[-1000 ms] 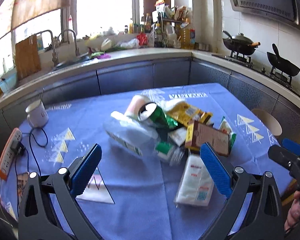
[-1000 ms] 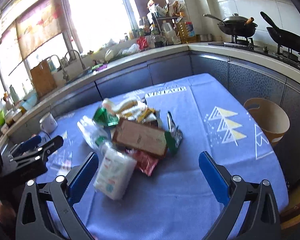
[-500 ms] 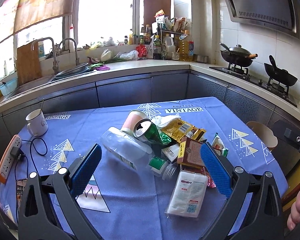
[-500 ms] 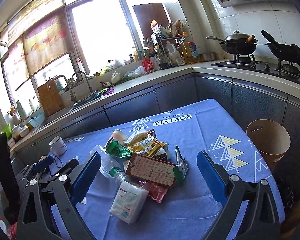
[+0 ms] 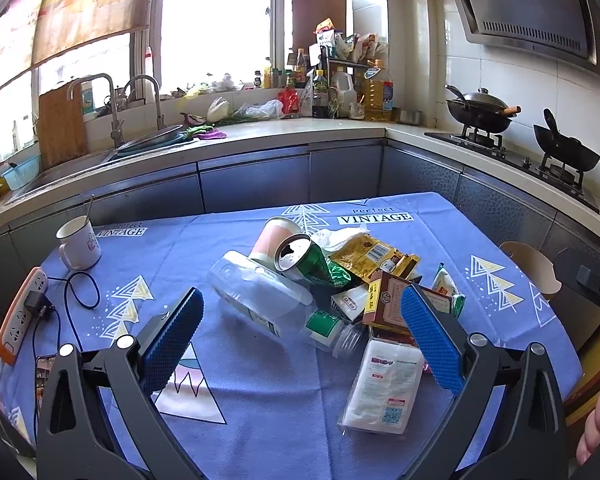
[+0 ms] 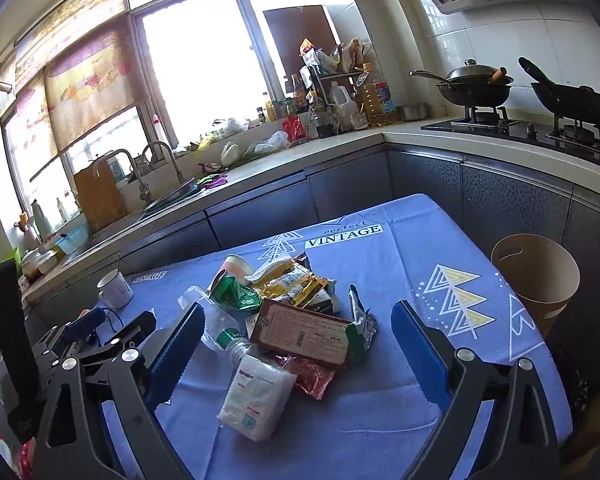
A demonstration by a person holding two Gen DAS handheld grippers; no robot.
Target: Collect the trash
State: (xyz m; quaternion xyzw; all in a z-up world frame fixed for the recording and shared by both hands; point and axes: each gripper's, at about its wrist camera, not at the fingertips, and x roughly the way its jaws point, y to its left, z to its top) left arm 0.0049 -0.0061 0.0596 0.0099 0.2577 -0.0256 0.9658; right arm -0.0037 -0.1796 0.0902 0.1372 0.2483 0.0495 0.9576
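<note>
Hovering above the heap, both tools hang short of the trash with nothing taken up yet, so the task looks to be at its opening step: choosing a first piece. The left gripper [image 5: 300,344] has its jaws spread wide and empty over the tabletop [image 5: 260,420]. The right gripper [image 6: 296,348] is also wide, its jaws closing slightly with nothing between the pads. The trash lies piled mid-tabletop: a clear plastic bottle [image 5: 268,300] on its side, a green can [image 5: 304,258] leaning on a paper cup [image 5: 272,236], a yellow wrapper [image 6: 292,280], a brown carton [image 6: 304,334] on top, and a white tissue pack [image 6: 256,400] at the near edge. A tan bin [image 6: 536,276] stands off the tabletop's right side, probably the destination. The tissue pack looks the easiest start, lying free and nearest; the next move calls for lowering the right gripper to straddle it across its narrow side before pinching, without dragging the red wrapper [image 6: 312,374] touching it.
</note>
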